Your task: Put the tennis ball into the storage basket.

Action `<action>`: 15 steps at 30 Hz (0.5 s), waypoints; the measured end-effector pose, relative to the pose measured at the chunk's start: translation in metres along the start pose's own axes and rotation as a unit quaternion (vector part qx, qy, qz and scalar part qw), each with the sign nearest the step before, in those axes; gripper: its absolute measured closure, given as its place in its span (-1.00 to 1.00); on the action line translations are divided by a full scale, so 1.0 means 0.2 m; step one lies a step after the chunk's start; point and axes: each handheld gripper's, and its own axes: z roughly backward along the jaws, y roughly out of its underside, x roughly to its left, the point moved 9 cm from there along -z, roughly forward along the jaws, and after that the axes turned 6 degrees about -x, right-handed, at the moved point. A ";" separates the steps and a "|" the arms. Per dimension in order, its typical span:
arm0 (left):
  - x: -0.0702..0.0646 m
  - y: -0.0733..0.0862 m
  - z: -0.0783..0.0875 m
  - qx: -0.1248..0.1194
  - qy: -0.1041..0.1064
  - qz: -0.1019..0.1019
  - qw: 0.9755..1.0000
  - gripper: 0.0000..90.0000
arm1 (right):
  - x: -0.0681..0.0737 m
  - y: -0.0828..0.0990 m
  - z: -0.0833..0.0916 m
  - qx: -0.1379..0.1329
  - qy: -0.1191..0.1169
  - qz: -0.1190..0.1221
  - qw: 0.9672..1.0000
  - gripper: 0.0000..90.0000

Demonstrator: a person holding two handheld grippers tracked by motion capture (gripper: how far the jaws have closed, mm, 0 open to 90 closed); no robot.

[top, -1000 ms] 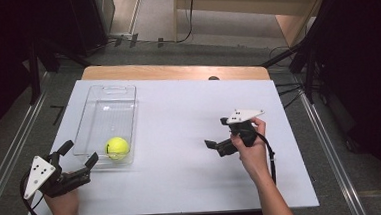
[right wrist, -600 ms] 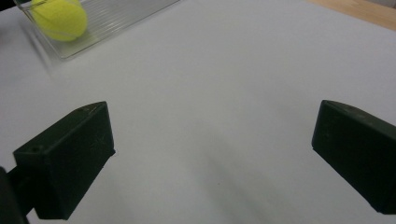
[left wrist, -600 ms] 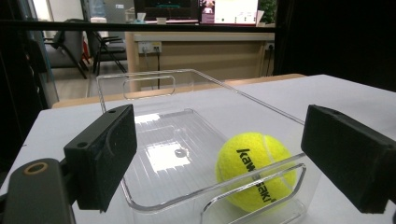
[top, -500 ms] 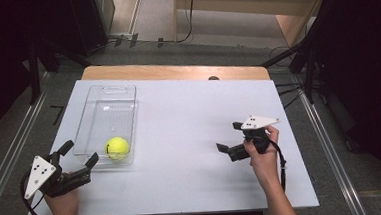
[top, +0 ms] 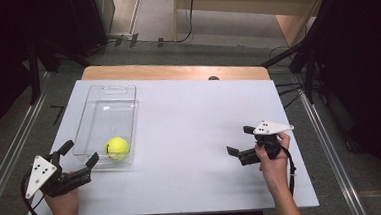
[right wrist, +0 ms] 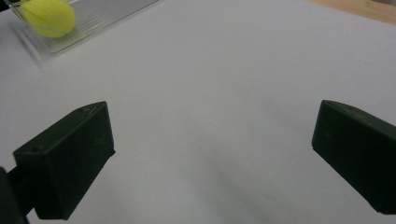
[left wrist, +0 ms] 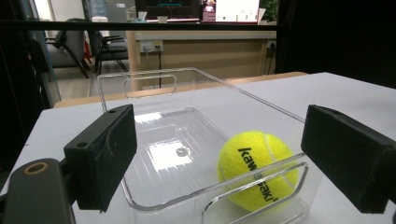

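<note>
Tennis ball (left wrist: 258, 169) behind bin wall (left wrist: 219, 191), logo distorted

— Surroundings? 
— White table top (top: 190, 132) with a bare wooden strip (top: 176, 71) along its far edge; grey floor (top: 224, 30) carrying cables; dark surrounds either side.
— Beyond? 
— Wooden counter (left wrist: 205, 51), chairs (left wrist: 74, 51), lit screens (left wrist: 233, 9) at the back.
</note>
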 end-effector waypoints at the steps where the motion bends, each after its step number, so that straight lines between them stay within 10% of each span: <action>1: 0.00 0.00 0.00 0.000 -0.001 -0.001 1.000 -0.75 | -0.01 0.00 0.01 -0.002 0.002 -0.003 1.000 -1.00; 15: 0.00 0.00 0.00 0.002 -0.001 -0.003 1.000 -0.75 | -0.08 0.09 0.11 -0.012 0.019 -0.016 1.000 -1.00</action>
